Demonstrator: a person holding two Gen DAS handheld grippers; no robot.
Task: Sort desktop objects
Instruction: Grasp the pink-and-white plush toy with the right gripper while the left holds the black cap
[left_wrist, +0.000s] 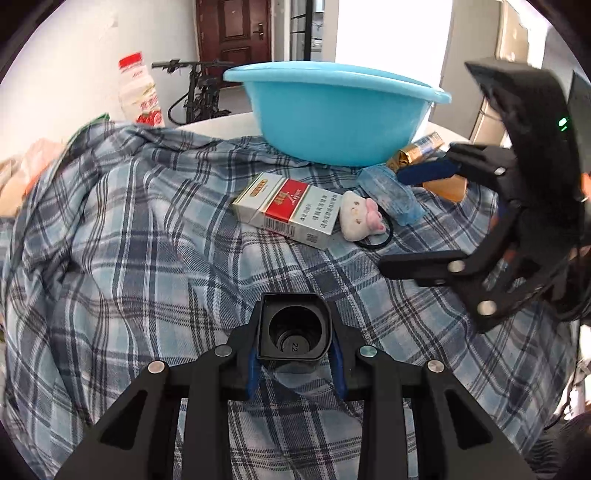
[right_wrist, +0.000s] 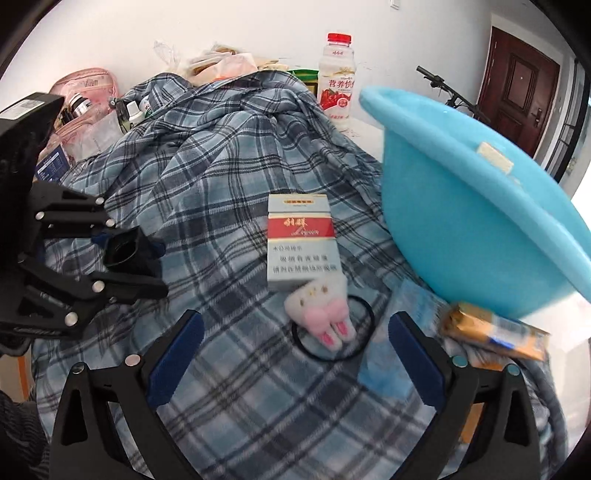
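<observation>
Under the blue basin (right_wrist: 461, 206), a yellow packet (right_wrist: 491, 328) lies blurred, half hidden.

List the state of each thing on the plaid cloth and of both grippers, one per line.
left gripper: shut on the black cap
black cap: held, hollow facing the camera
right gripper: open, empty
cigarette pack: lying flat, lid closed
plush hair tie: lying loose, touching the pack
blue basin: upright
drink bottle: upright, capped

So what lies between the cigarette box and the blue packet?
The plush hair tie lies between the cigarette box and blue packet, seen in the left wrist view.
</observation>
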